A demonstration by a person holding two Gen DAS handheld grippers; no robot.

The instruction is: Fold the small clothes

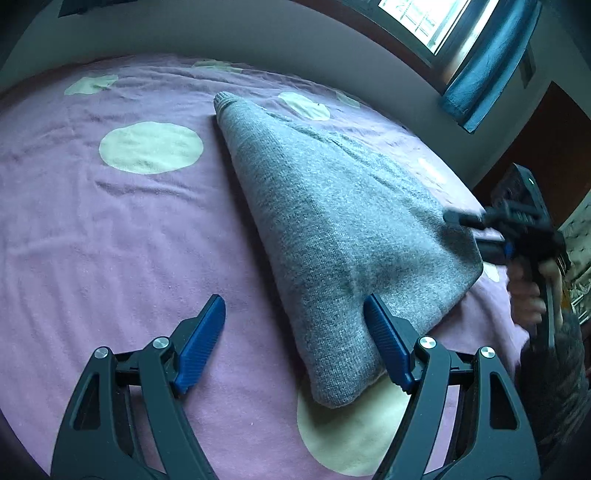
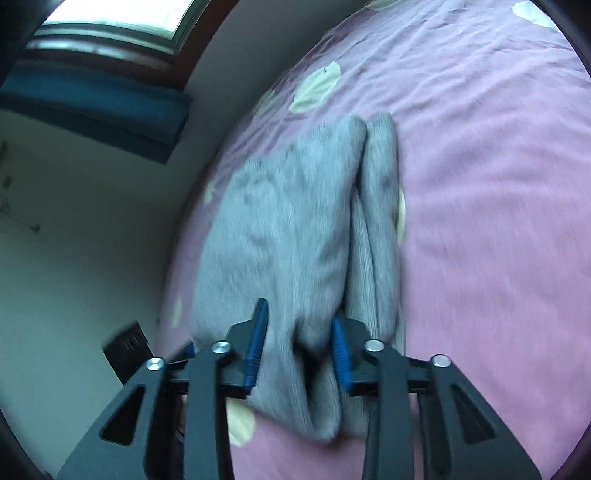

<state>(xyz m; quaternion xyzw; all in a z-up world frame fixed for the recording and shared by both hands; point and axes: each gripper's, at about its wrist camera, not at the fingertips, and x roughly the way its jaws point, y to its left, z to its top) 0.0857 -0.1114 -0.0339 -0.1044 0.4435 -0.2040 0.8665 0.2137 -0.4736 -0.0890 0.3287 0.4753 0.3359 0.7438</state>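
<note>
The bed (image 1: 92, 229) fills both views, its pink cover dotted with pale cream circles, and it is the landmark here. Across the bed, toward its right edge as the left wrist view has it, lies the grey knit (image 1: 332, 229), folded over on itself into a long wedge, narrow at the far end and broad at the near end. In the right wrist view the knit (image 2: 280, 229) shows a wide upper layer and a narrower rolled strip along its right side, everything smeared by motion blur. Beyond the bed runs a pale wall, with a window (image 1: 436, 22) and a blue curtain (image 1: 487, 62) above the bed's far right corner.

Now the grippers. The left gripper (image 1: 295, 325) hangs low over the bed's near part, its blue fingers (image 1: 201, 343) spread wide; the right-hand finger touches the knit's near edge, the other stands clear over bare cover, nothing clamped between them. The right gripper (image 2: 299, 343) sits at the bed's right edge with a bunched fold of knit between its blue pads (image 2: 256, 343); the pads stand apart and whether they truly pinch the fabric I cannot tell through the blur
</note>
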